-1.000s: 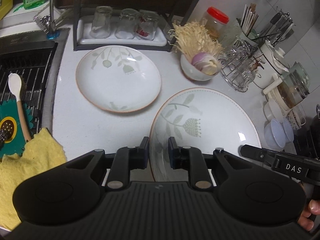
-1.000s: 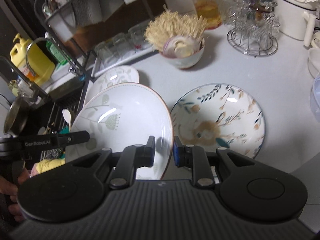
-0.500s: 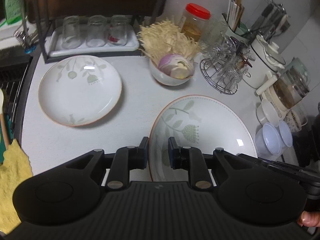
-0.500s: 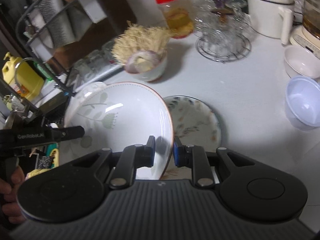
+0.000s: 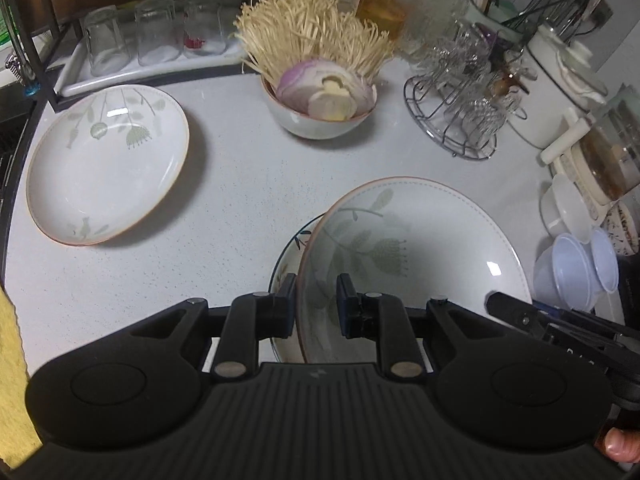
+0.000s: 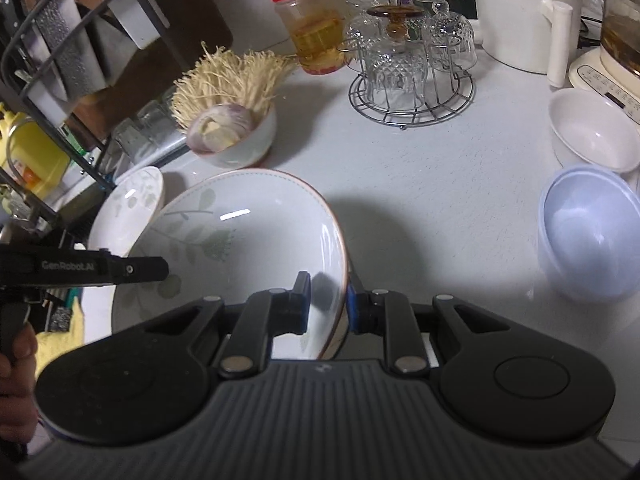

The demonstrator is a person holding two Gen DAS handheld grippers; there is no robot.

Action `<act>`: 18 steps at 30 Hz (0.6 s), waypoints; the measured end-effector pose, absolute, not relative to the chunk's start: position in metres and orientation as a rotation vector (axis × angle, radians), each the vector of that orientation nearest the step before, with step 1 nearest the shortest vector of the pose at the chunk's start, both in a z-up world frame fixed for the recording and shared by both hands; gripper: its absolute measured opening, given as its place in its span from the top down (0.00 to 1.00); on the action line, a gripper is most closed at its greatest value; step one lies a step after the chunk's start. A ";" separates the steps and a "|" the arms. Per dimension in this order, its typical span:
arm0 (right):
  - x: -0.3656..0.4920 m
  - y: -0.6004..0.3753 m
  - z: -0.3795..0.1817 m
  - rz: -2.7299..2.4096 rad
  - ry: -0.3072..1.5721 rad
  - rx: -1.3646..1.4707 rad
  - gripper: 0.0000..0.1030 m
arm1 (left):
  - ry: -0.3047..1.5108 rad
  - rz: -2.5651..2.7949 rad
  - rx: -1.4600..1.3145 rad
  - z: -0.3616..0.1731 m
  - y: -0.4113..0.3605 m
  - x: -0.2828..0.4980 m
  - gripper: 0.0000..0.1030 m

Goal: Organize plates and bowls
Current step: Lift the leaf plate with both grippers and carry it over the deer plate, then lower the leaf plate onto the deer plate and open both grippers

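Stacking half done: big plate [image 5: 412, 248] held over patterned plate [image 5: 286, 276], not yet set down. Left gripper [image 5: 316, 304] clamped on its near-left rim, right gripper [image 6: 326, 300] clamped on the right rim, dish tilted between both. Left to do: second plate [image 5: 108, 160] lying at 10 o'clock, white bowl [image 6: 592, 136] and plastic bowl [image 6: 588, 236] at 2 o'clock, loose on counter [image 5: 240, 184].

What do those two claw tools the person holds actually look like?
Both are matte black plastic. The left claw and the right claw each have two short fingers with blue-edged pads, silver pivot pins and a ribbed body with round caps. The side arms carry white lettering.
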State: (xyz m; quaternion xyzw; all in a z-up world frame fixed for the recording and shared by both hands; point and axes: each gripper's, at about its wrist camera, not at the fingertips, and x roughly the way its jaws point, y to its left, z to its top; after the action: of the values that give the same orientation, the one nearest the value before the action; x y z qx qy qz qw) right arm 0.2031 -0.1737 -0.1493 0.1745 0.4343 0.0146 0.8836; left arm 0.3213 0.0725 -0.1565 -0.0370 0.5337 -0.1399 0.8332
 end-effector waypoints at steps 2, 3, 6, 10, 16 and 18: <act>0.206 -0.180 -0.153 0.038 0.909 0.372 0.79 | 1.146 -0.278 -0.089 -0.163 0.069 0.324 0.79; 0.208 -0.182 -0.155 0.041 0.913 0.374 0.79 | 1.154 -0.268 -0.095 -0.166 0.068 0.325 0.79; 0.211 -0.184 -0.160 0.052 0.921 0.355 0.79 | 1.173 -0.246 -0.100 -0.174 0.065 0.329 0.79; 0.217 -0.186 -0.167 0.063 0.936 0.345 0.79 | 1.194 -0.218 -0.095 -0.182 0.060 0.332 0.79; 0.220 -0.186 -0.171 0.097 0.937 0.339 0.79 | 1.209 -0.188 -0.098 -0.191 0.060 0.333 0.76; 0.221 -0.187 -0.173 0.104 0.941 0.345 0.79 | 1.220 -0.179 -0.103 -0.193 0.060 0.334 0.76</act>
State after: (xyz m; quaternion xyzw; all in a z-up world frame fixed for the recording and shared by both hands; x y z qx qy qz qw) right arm 0.2209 -0.1873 -0.1729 0.1652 0.4509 0.0496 0.8757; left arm 0.3337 0.0604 -0.1933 -0.0482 0.5716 -0.0840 0.8148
